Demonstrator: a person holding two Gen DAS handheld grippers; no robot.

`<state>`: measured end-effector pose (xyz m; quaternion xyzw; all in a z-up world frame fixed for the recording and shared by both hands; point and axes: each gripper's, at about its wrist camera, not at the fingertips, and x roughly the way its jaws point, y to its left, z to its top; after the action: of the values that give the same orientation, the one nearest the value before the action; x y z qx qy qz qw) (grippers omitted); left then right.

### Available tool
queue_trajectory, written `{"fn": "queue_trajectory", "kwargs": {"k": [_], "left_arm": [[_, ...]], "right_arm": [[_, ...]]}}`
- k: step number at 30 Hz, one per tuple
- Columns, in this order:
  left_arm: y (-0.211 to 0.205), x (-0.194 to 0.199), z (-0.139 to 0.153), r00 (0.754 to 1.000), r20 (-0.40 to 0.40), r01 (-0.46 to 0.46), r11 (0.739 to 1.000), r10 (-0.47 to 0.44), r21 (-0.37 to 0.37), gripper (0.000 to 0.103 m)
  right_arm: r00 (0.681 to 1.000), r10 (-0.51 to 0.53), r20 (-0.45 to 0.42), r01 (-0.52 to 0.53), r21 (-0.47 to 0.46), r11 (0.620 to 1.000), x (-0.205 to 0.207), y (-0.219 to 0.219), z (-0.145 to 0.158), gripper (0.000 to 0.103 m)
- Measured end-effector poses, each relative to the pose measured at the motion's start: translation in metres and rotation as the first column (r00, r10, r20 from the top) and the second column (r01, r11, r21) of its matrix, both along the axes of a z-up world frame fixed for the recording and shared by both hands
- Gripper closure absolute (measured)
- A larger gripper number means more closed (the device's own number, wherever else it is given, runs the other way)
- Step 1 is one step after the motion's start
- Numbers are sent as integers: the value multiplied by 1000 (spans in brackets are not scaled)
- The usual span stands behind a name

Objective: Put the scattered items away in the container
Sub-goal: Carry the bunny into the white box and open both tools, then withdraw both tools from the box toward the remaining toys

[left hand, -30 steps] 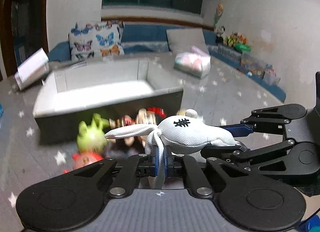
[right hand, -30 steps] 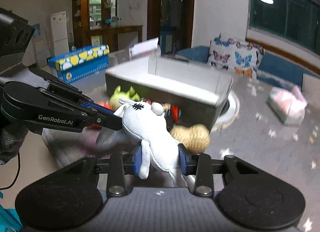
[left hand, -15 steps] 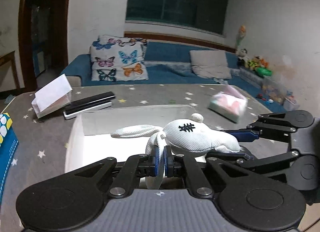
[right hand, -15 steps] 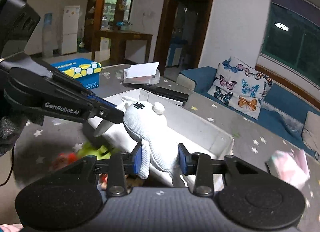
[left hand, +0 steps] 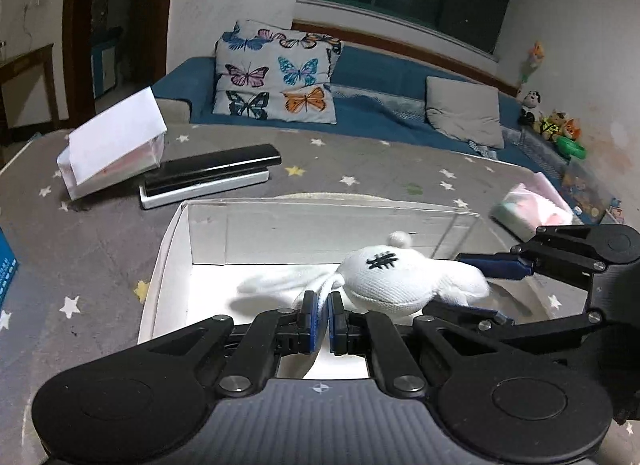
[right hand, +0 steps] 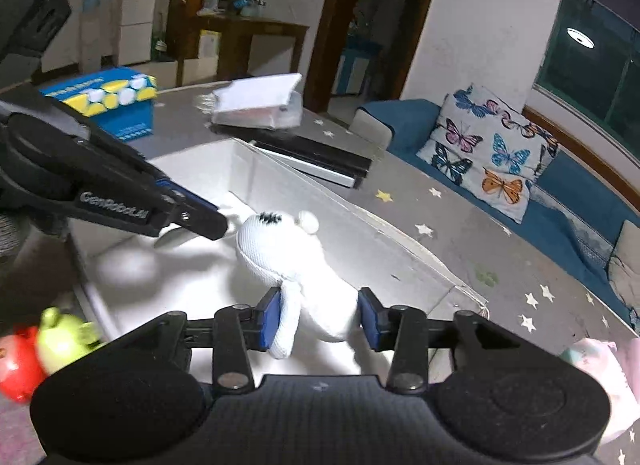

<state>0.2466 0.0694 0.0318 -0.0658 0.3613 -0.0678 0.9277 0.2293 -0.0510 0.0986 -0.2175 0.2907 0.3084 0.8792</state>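
A white plush rabbit (left hand: 394, 279) with a black stitched mark hangs over the open white box (left hand: 176, 233). My left gripper (left hand: 323, 323) is shut on one of its long ears. My right gripper (right hand: 318, 315) has its jaws spread; the left pad touches the rabbit's body (right hand: 308, 285), and a small gap shows at the right pad. The box (right hand: 400, 243) lies under the rabbit in the right wrist view. A green toy (right hand: 64, 339) and a red toy (right hand: 16, 365) lie outside the box at the lower left.
A black and white flat case (left hand: 208, 175) and a white-lidded packet (left hand: 114, 143) lie behind the box. A pink tissue pack (left hand: 532, 211) lies to the right. A blue and yellow carton (right hand: 108, 103) stands at the far left. A sofa with a butterfly cushion (left hand: 276, 73) is beyond.
Both grippers carried the rabbit up from beside the box to over its inside. The right gripper's jaws have widened around the body; the left stays shut on the ear.
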Motion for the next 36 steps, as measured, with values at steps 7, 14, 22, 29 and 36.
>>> {"fn": "queue_trajectory", "kwargs": {"k": [7, 14, 22, 29, 36], "left_arm": [[3, -3, -3, 999, -6, -32, 999, 32, 13, 89], [-1, -21, 5, 999, 16, -35, 999, 35, 11, 82], [-11, -49, 14, 999, 33, -29, 1000, 29, -2, 78], [-26, -76, 20, 998, 51, -26, 1000, 26, 11, 77], [-39, -106, 20, 995, 59, -81, 997, 80, -1, 77]], "right_arm": [[999, -53, 9, 53, 32, 998, 5, -11, -4, 39], [998, -55, 33, 53, 71, 996, -22, -22, 11, 31], [998, -36, 59, 30, 102, 994, -66, -36, 20, 22], [996, -24, 85, 14, 125, 992, -105, -51, 24, 20], [994, 5, 107, -14, 80, 997, -130, -59, 20, 19]]}}
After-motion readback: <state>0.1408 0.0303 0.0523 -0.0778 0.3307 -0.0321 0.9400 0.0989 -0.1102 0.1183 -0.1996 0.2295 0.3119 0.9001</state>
